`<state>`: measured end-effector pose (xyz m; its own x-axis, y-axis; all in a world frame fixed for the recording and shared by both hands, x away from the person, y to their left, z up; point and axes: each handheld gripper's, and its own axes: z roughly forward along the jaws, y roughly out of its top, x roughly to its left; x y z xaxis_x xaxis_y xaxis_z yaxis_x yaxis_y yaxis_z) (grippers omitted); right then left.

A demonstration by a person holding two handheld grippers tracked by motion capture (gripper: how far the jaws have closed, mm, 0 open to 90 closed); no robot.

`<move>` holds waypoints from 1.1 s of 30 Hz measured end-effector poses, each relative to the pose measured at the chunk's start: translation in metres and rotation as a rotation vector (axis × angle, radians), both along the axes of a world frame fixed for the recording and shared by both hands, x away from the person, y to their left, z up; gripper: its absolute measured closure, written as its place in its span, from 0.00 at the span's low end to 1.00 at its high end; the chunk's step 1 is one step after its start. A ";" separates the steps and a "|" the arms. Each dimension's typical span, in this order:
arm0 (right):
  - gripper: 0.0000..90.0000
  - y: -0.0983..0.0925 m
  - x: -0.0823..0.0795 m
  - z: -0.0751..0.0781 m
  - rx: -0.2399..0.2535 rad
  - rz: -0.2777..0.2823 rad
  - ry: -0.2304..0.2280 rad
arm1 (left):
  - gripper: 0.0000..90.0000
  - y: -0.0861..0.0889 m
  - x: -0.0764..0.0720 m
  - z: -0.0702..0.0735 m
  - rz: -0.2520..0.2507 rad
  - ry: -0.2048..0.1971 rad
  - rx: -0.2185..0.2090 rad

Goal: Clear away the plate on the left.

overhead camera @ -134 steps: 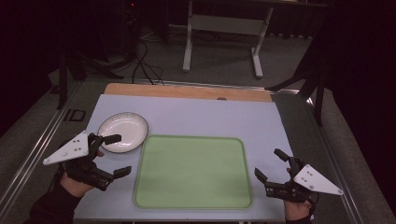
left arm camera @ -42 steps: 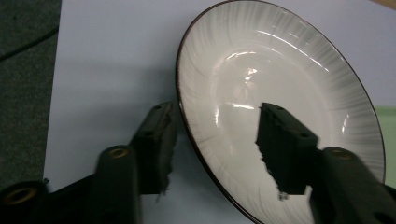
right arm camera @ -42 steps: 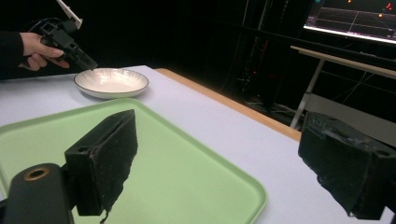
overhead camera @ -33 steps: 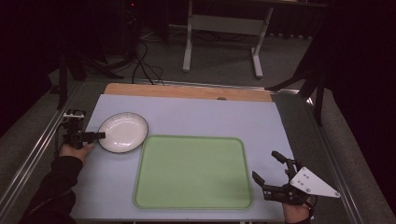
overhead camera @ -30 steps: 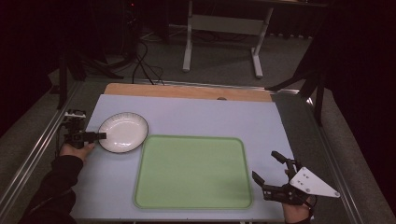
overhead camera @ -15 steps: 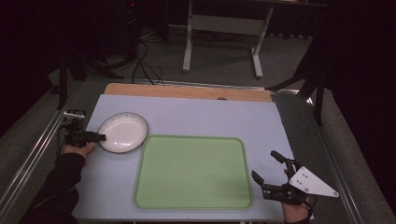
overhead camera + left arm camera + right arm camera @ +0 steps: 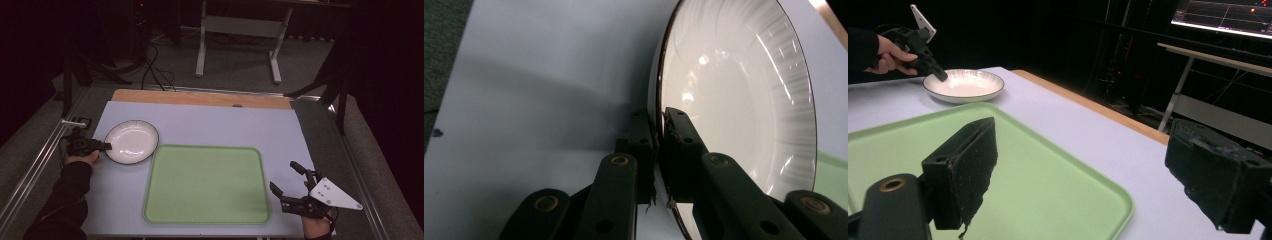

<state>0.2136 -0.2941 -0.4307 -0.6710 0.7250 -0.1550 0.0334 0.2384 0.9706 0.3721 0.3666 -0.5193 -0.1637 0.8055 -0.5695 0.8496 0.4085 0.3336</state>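
Pinching the dark-trimmed rim of a white ribbed bowl (image 7: 734,100), the left gripper (image 7: 658,137) has just closed its jaws, one pad inside the rim and one outside. That bowl (image 7: 131,141) sits near the left edge of the pale blue table (image 7: 220,125), just beside the far left corner of an empty green tray (image 7: 205,182). By the table's near right corner, the right gripper (image 7: 287,182) hovers with jaws wide apart, holding nothing, the tray's corner below it.
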 end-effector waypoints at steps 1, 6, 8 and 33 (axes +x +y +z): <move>0.15 0.000 0.000 0.000 0.001 0.001 0.001 | 0.94 0.000 0.000 0.002 0.004 -0.005 0.005; 0.15 0.000 0.001 0.000 0.006 -0.005 -0.006 | 0.95 0.000 0.001 0.009 0.004 -0.014 0.039; 0.15 0.000 0.001 0.000 0.012 -0.008 -0.003 | 0.95 0.000 0.002 0.012 0.005 -0.017 0.046; 0.14 0.001 0.002 0.000 0.013 -0.002 -0.004 | 0.94 -0.006 -0.003 0.053 -0.076 -0.078 0.006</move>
<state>0.2152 -0.2933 -0.4307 -0.6693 0.7280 -0.1483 0.0300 0.2259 0.9737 0.3686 0.3604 -0.4660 -0.0572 0.8176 -0.5730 0.8495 0.3414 0.4023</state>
